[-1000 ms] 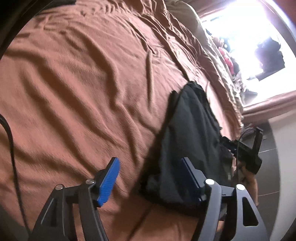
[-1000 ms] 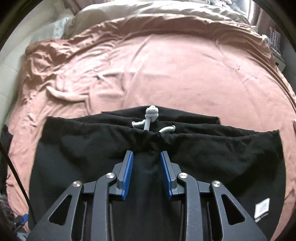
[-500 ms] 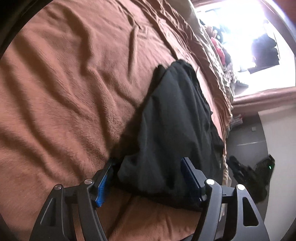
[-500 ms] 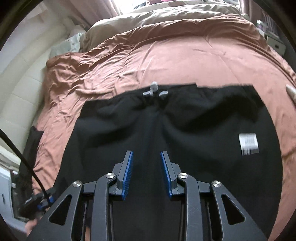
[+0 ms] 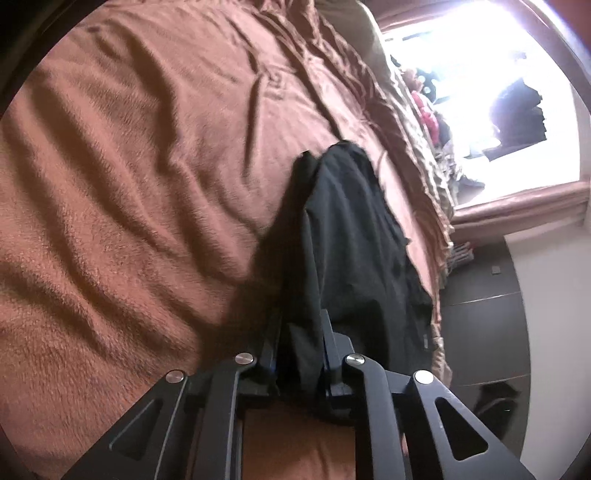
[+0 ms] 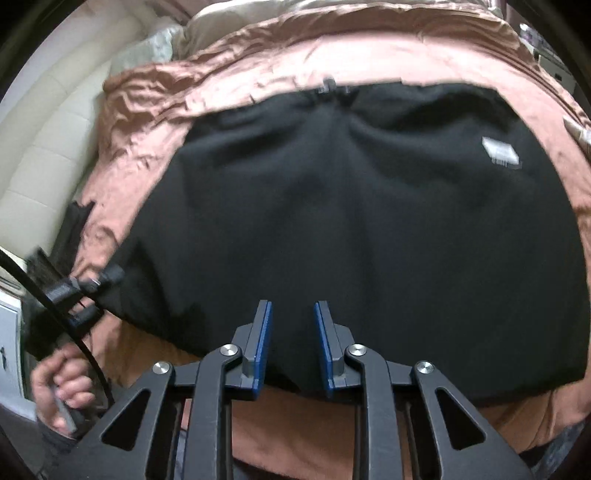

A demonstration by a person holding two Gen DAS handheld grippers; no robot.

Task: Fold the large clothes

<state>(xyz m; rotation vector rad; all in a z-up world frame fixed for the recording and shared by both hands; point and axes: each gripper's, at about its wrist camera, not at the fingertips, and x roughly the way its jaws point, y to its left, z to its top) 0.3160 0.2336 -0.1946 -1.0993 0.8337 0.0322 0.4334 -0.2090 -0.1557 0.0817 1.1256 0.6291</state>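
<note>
A black garment, pants with a grey drawstring at the far waistband and a white label, lies spread on the brown bedspread. My right gripper is shut on the garment's near edge, with black cloth between its blue pads. In the left wrist view the same garment is seen edge-on, and my left gripper is shut on its left corner, the fingers pinching bunched cloth. The left gripper also shows in the right wrist view, with the person's hand below it.
The bed's brown blanket is wrinkled and stretches far to the left. A beige duvet lies at the head of the bed. A padded cream wall runs along the left. A bright window and dark floor lie beyond the bed's right edge.
My left gripper moved onto the garment's corner and closed on it. My right gripper pulled back toward me, drawing the garment out longer; the waistband is now farther away.
</note>
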